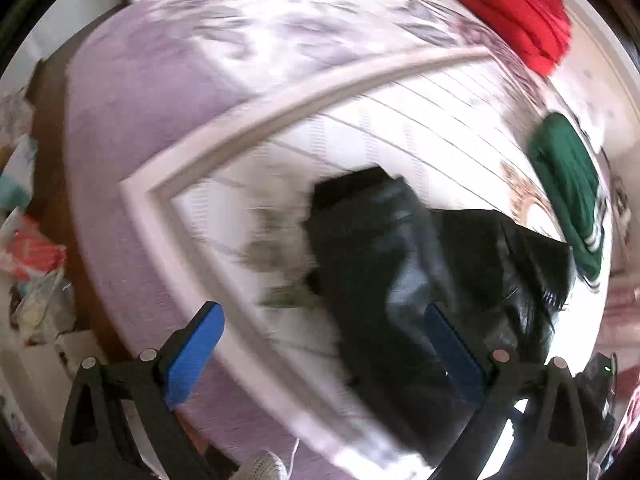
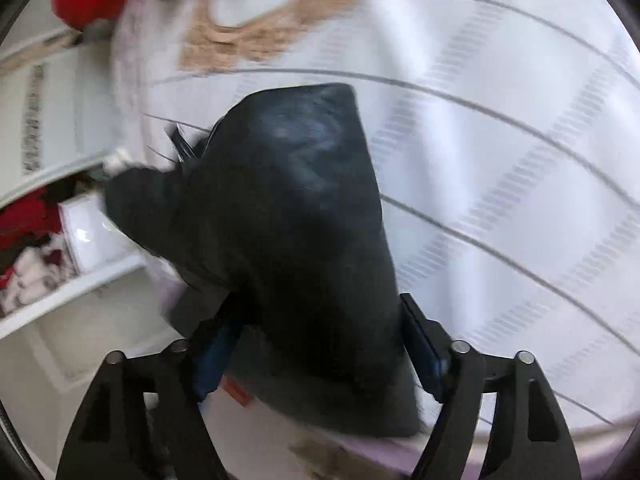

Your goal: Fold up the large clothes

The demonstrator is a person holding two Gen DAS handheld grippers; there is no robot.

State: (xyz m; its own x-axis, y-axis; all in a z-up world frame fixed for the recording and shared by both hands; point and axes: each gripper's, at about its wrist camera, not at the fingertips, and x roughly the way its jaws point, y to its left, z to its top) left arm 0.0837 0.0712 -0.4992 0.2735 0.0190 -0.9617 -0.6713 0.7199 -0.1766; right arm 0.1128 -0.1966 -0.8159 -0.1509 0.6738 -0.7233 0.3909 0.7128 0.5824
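left tool (image 1: pixel 320 354): jaws spread wide, nothing gripped, hovering over bed edge | right tool (image 2: pixel 320 344): blue pads either side of black garment (image 2: pixel 304 240), whether clamped can't tell, motion blur | black garment bunched on striped white bedcover (image 2: pixel 500 140) | red garment (image 1: pixel 512 12), green garment (image 1: pixel 568 184) lying apart further up bed

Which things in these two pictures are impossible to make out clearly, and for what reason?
- Left wrist view: motion blur smears the black garment; its type and folds are unreadable.
- Left wrist view: the red garment is cut by the top edge.
- Left wrist view: the green garment is bunched, its shape unclear.
- Right wrist view: the cloth fills the right gripper, hiding any pinch.
- Right wrist view: shelf contents are blurred.
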